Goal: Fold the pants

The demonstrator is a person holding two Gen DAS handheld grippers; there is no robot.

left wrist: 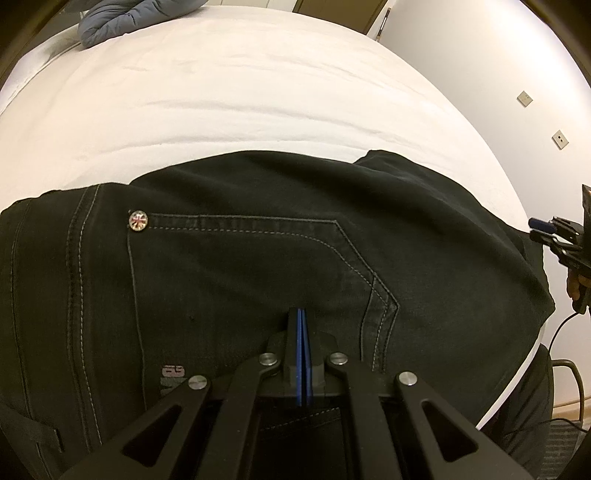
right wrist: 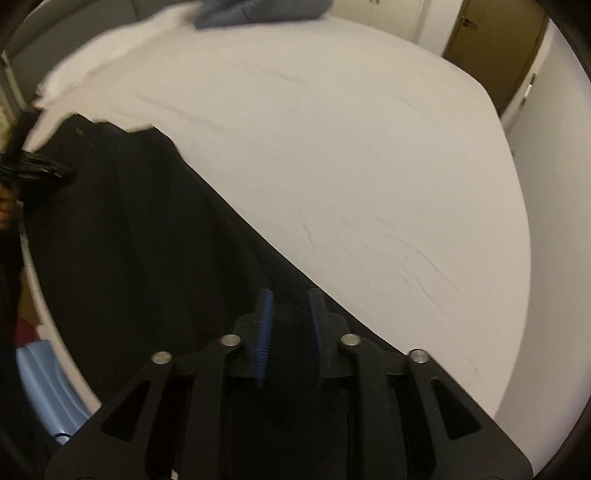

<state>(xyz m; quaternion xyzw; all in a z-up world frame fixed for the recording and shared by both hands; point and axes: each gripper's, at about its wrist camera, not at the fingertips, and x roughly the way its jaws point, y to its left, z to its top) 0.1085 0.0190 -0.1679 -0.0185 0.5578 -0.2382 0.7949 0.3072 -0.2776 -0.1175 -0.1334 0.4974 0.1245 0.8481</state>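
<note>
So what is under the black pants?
The black pants lie on a white sheet, visible around them. Whatever lies directly beneath the fabric is covered and cannot be seen.

Pants [left wrist: 258,266] on bed [left wrist: 258,92] near edge, bundled cloth [left wrist: 125,18] far behind.

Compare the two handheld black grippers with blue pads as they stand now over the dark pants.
The left gripper has its blue pads pressed together; the right gripper shows a clear gap between its pads. The left sits over the stitched back pocket of the black denim pants; the right sits at the pants' edge beside the white sheet. Neither visibly pinches cloth.
</note>
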